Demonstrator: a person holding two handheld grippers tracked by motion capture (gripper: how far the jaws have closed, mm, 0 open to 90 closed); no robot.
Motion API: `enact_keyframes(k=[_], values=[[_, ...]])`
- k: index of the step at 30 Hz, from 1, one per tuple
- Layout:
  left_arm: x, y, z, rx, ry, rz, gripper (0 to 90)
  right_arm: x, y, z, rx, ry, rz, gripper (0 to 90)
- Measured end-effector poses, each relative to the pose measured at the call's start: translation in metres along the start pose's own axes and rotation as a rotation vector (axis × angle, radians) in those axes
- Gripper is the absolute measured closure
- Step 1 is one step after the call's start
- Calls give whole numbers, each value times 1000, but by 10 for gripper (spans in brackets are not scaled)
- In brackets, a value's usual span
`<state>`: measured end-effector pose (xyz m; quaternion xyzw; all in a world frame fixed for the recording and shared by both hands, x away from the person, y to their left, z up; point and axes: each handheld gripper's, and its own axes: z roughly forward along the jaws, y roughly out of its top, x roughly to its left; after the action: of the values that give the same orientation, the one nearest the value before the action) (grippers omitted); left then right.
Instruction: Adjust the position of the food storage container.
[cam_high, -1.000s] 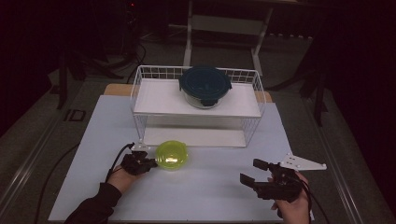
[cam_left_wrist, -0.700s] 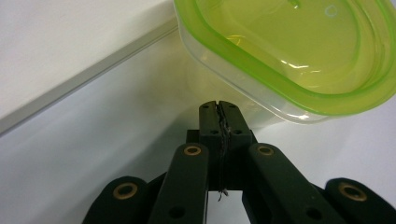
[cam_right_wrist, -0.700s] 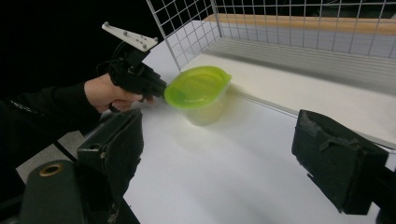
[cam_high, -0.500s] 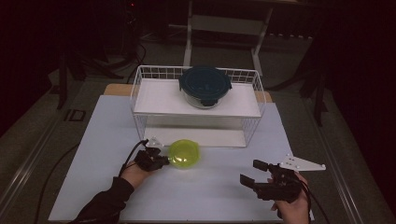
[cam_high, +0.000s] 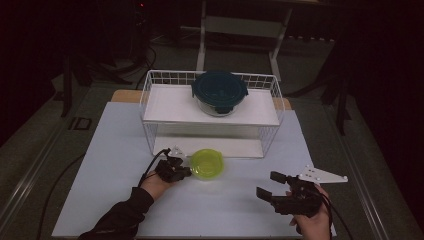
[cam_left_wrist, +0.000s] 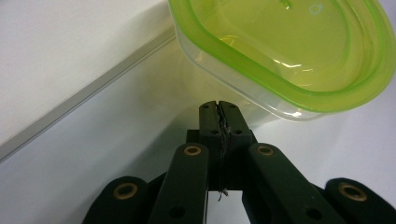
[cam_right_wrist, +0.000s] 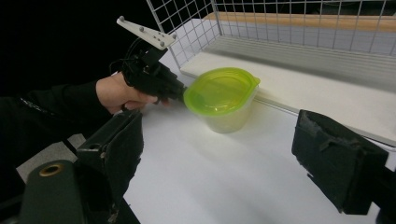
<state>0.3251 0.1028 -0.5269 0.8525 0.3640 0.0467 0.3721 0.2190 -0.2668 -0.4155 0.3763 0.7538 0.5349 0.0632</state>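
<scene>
A clear container with a lime-green lid (cam_high: 206, 163) stands on the white table just in front of the wire rack (cam_high: 150, 107). My left gripper (cam_high: 187, 171) is shut with nothing between its jaws. Its closed tips (cam_left_wrist: 218, 105) rest against the container's side (cam_left_wrist: 224, 86) just under the lid rim. The right gripper view shows that left gripper (cam_right_wrist: 180, 94) touching the container (cam_right_wrist: 224, 95) from the left. My right gripper (cam_high: 270, 185) is open near the front right of the table, holding nothing and well apart from the container; its jaws (cam_right_wrist: 219, 154) stand wide.
The wire rack holds a white shelf (cam_high: 165, 107) with a dark teal-lidded glass bowl (cam_high: 219, 91) on top. A lower white board (cam_high: 240, 147) lies inside the rack, right behind the green container. Dark floor surrounds the table.
My left gripper has slid to the right, staying shut, and the green-lidded container has moved right with it, closer to the rack's front. The right gripper has stayed put.
</scene>
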Motion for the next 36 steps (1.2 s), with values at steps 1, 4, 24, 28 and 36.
enact_keyframes(k=[1,4,24,28,36], values=[[0,1,1,5,-3,2,883,0,0,0,0,1,-1,162],[-1,3,2,-2,-8,-2,884,0,0,0,3,-2,-2,162],[-1,10,11,-31,-24,-27,882,-1,-1,1,-4,-4,2,162],[1,9,1,-28,-9,-23,880,-1,-1,2,-3,-8,-1,162],[-2,5,-35,-97,-41,-29,680,-3,-1,2,-3,-57,-52,177]])
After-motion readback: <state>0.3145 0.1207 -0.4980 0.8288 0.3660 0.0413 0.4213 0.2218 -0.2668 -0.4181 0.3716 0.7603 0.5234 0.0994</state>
